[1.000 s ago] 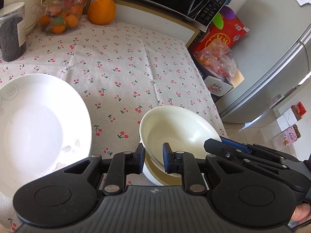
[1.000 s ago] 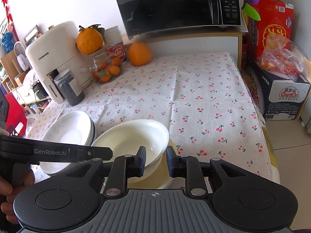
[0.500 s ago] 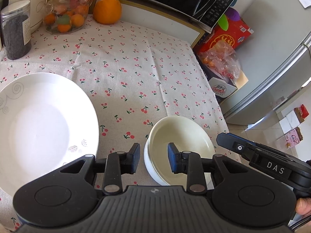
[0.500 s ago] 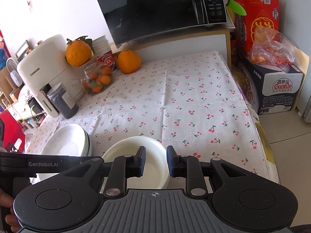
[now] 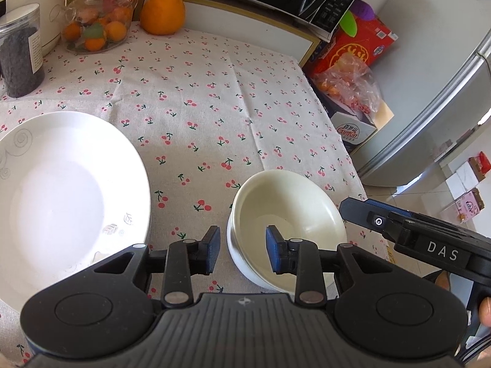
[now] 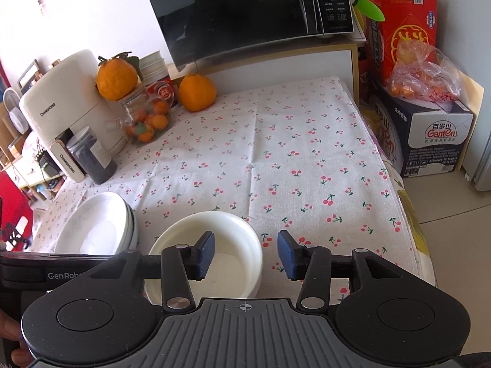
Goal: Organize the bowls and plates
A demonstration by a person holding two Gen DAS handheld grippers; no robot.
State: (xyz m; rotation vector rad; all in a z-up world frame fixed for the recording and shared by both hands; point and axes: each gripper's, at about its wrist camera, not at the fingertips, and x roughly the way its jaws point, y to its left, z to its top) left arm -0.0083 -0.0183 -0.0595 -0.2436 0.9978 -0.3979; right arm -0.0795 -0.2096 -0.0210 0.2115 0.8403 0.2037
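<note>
A stack of cream bowls (image 5: 291, 224) rests on the cherry-print tablecloth near the table's front right; it also shows in the right wrist view (image 6: 211, 257). A stack of white plates (image 5: 61, 190) sits to its left, also seen in the right wrist view (image 6: 95, 230). My left gripper (image 5: 242, 253) is open and empty, its jaws astride the bowls' near-left rim without gripping. My right gripper (image 6: 245, 254) is open and empty, its jaws astride the bowls' right rim. The right gripper's body (image 5: 414, 233) shows beside the bowls.
At the table's back stand a white air fryer (image 6: 64, 113), a dark jar (image 6: 92, 159), a glass jar of small oranges (image 6: 147, 116), a loose orange (image 6: 196, 92) and a microwave (image 6: 245, 15). Boxes and a bag (image 6: 426, 113) sit right of the table. The table's right edge (image 6: 396, 190) lies near the bowls.
The upper bowl was tilted, held by both grippers, a second ago. It now sits nested flat in the stack. Both grippers have opened and pulled back.
</note>
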